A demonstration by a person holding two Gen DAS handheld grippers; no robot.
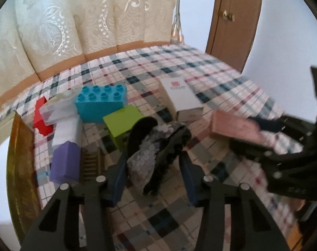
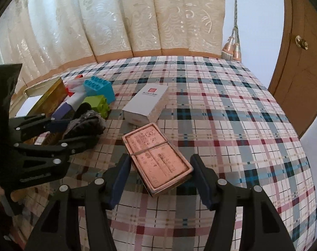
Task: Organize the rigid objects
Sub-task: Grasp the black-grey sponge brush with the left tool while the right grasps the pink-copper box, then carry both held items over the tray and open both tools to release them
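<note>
My left gripper point(image 1: 152, 179) is open around a black and grey sequinned hair clip point(image 1: 152, 148) that lies on the plaid cloth; the fingers do not press it. My right gripper point(image 2: 160, 179) is open with its fingers either side of a pink flat box point(image 2: 158, 159) bound by a rubber band; small gaps show on both sides. The pink box also shows in the left wrist view point(image 1: 235, 129). The hair clip shows in the right wrist view point(image 2: 85, 123), with the left gripper point(image 2: 60, 133) around it.
A gold tray point(image 1: 18, 167) stands at the left. Beside it lie a purple block point(image 1: 66, 163), a white box point(image 1: 66, 129), a red block point(image 1: 40, 117), a blue brick point(image 1: 102, 100) and a green brick point(image 1: 122, 123). A white box point(image 2: 146, 104) lies beyond the pink one. A curtain and a door stand behind.
</note>
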